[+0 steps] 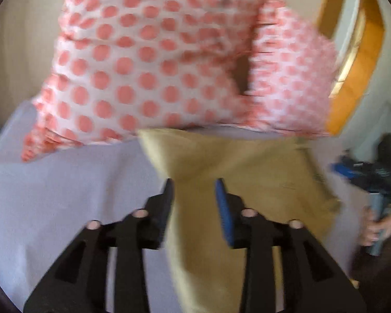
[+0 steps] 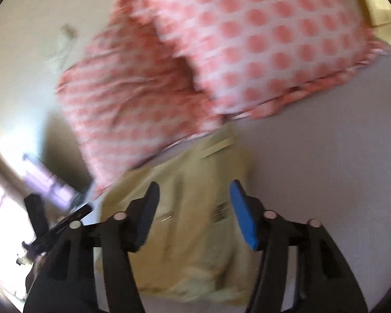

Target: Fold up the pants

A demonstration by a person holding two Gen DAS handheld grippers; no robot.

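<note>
Both my grippers, left (image 1: 194, 190) and right (image 2: 194, 193), hang open over the tan pants (image 1: 237, 182) on the sheet (image 1: 65, 195). Polka-dot pillows (image 1: 148, 60) sit just behind, everything's blurry.

No readable text

We find no legible words, numbers or brand marks in either wrist view; both pictures are blurred, and any printing is too smeared to read.

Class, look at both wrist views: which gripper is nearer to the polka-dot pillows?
Hard to call. Both the left gripper and the right gripper are open over the tan pants, short of the polka-dot pillows, neither touching them.
</note>
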